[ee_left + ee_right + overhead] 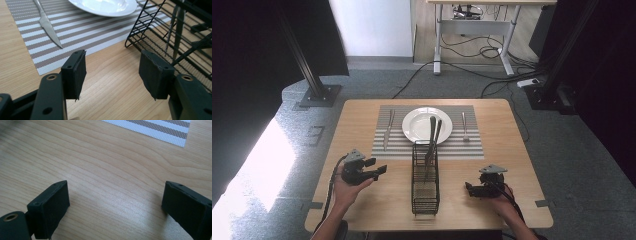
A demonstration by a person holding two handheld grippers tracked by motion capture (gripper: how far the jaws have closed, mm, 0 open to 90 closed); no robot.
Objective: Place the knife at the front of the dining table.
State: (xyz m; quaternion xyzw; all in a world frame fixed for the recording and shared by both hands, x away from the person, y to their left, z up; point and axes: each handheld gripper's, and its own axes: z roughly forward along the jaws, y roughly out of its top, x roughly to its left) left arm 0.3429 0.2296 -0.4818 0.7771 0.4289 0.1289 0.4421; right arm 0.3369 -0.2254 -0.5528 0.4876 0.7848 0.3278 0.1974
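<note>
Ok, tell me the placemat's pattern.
The placemat has grey-brown and white stripes, clearest in the left gripper view.

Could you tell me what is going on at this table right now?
A person is setting a place with two hand-held grippers. The left gripper is open and empty, near the wire rack, which holds two utensils. The right gripper rests open over bare table on the rack's other side. On the striped mat a plate sits between a knife and a fork.

black gripper (379, 166), grey three-cornered plate (354, 155), black cable (331, 187)
</note>
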